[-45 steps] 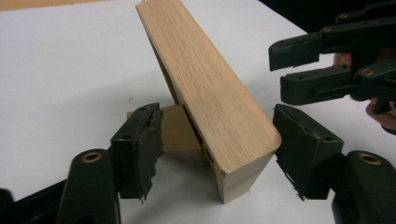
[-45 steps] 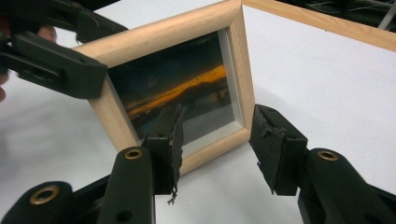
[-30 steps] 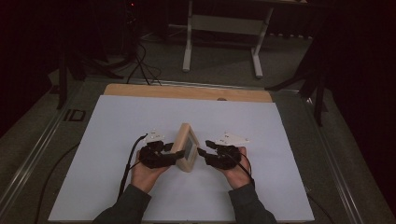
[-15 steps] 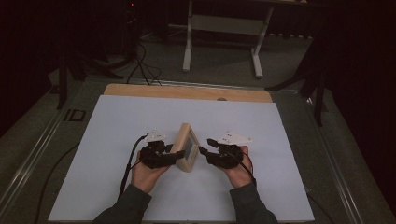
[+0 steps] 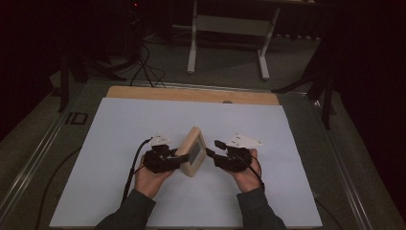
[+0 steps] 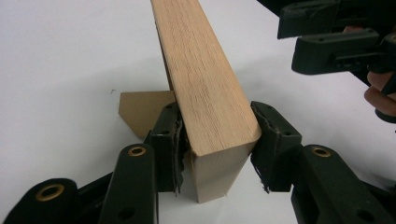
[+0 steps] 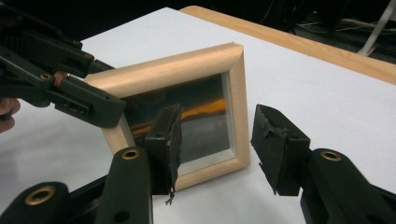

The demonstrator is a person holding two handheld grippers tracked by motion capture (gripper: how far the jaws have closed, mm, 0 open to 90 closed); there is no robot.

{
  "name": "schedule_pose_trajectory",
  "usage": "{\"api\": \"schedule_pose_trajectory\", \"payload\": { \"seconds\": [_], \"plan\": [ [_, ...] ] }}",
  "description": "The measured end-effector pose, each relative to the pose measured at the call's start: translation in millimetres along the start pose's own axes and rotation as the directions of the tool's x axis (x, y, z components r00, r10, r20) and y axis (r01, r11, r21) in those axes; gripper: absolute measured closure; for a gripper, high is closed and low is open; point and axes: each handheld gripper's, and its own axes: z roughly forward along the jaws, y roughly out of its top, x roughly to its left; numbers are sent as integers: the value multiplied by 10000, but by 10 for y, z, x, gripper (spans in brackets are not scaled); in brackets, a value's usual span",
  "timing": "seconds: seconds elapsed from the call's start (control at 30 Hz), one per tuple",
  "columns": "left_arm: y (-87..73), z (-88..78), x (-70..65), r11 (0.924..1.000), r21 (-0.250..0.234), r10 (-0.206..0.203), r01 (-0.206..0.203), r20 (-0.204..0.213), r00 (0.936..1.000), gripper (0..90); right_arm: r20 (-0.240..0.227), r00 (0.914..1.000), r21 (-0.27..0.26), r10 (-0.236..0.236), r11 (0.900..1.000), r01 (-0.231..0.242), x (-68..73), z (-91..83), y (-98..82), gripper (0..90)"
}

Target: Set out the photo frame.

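Picture frame stands clamped at its edge by the left gripper, while the right gripper hovers with fingers spread, likely to grasp next.

A small square light-wood picture frame with a dark glass front stands upright on edge, its near corner clamped between the left gripper's jaws, its glass facing the right gripper, just beyond that gripper's spread jaws.

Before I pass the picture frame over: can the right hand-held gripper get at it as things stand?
Probably yes. The right hand-held gripper is open and faces the glass front of the picture frame with nothing between; the left hand-held gripper clamps the far edge.
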Motion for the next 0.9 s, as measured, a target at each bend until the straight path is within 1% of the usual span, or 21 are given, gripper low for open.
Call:
{"api": "schedule_pose_trajectory", "payload": {
  "seconds": [0.17, 0.2, 0.23, 0.27, 0.3, 0.33, 0.43, 0.47, 0.5, 0.53, 0.57, 0.63, 0.67, 0.7, 0.73, 0.77, 0.8, 0.83, 0.87, 0.9],
  "plan": [
    [2, 3, -28, 9998, 35, 173, -173, 7, 9999, 583, 27, 10000, -138, -29, 9999, 29, -7, -34, 18, 521],
    [3, 4, -45, 9995, 70, 306, -306, -1, 9995, 586, 37, 10000, -199, -82, 9998, 83, -10, -46, 26, 523],
    [3, 4, -45, 9995, 70, 306, -306, -1, 9995, 589, 37, 10000, -199, -82, 9998, 83, -10, -46, 26, 523],
    [-1, 1, -66, 9990, 39, 437, -437, -89, 9990, 597, 49, 9999, -263, -110, 9996, 112, -13, -57, 30, 526],
    [-1, 1, -66, 9990, 39, 437, -437, -89, 9990, 603, 49, 9999, -263, -110, 9996, 112, -13, -57, 30, 526],
    [-2, 1, -81, 9981, 43, 609, -609, -130, 9981, 604, 80, 9999, -280, -108, 9995, 110, -13, -63, 32, 528],
    [-6, 6, -115, 9962, 51, 868, -867, -211, 9960, 604, 124, 9999, -375, -108, 9992, 112, -17, -76, 37, 538],
    [-11, 10, -137, 9945, 34, 1045, -1044, -237, 9942, 605, 184, 9997, -431, -127, 9990, 134, -20, -87, 39, 548],
    [-11, 10, -137, 9945, 34, 1045, -1044, -237, 9942, 605, 184, 9997, -431, -127, 9990, 134, -20, -87, 39, 548],
    [-16, 13, -161, 9920, 25, 1262, -1262, -271, 9916, 605, 232, 9997, -510, -105, 9986, 117, -21, -97, 43, 559],
    [-16, 13, -161, 9920, 25, 1262, -1262, -271, 9916, 605, 232, 9997, -510, -105, 9986, 117, -21, -97, 43, 559],
    [-20, 17, -189, 9885, 47, 1514, -1514, -312, 9880, 605, 289, 9995, -553, -95, 9984, 111, -24, -105, 44, 573],
    [-26, 24, -218, 9844, 46, 1757, -1756, -343, 9839, 605, 326, 9994, -571, -103, 9983, 121, -28, -110, 45, 601],
    [-26, 24, -218, 9844, 46, 1757, -1756, -343, 9839, 605, 326, 9994, -571, -103, 9983, 121, -28, -110, 45, 601],
    [-31, 27, -246, 9808, 89, 1952, -1950, -379, 9800, 605, 329, 9994, -588, -140, 9981, 159, -27, -112, 44, 655],
    [-31, 27, -246, 9808, 89, 1952, -1950, -379, 9800, 605, 329, 9994, -588, -140, 9981, 159, -27, -112, 44, 655],
    [-33, 29, -257, 9783, 99, 2071, -2068, -375, 9776, 605, 421, 9989, -621, -204, 9978, 230, -16, -115, 45, 714],
    [-36, 33, -273, 9765, 86, 2157, -2156, -387, 9757, 605, 421, 9989, -621, -204, 9978, 230, -16, -115, 45, 714],
    [-38, 33, -304, 9693, 195, 2456, -2450, -419, 9685, 605, 540, 9982, -722, -258, 9969, 297, -12, -120, 46, 772],
    [-38, 33, -304, 9693, 195, 2456, -2450, -419, 9685, 605, 540, 9982, -722, -258, 9969, 297, -12, -120, 46, 772]
  ]
}}
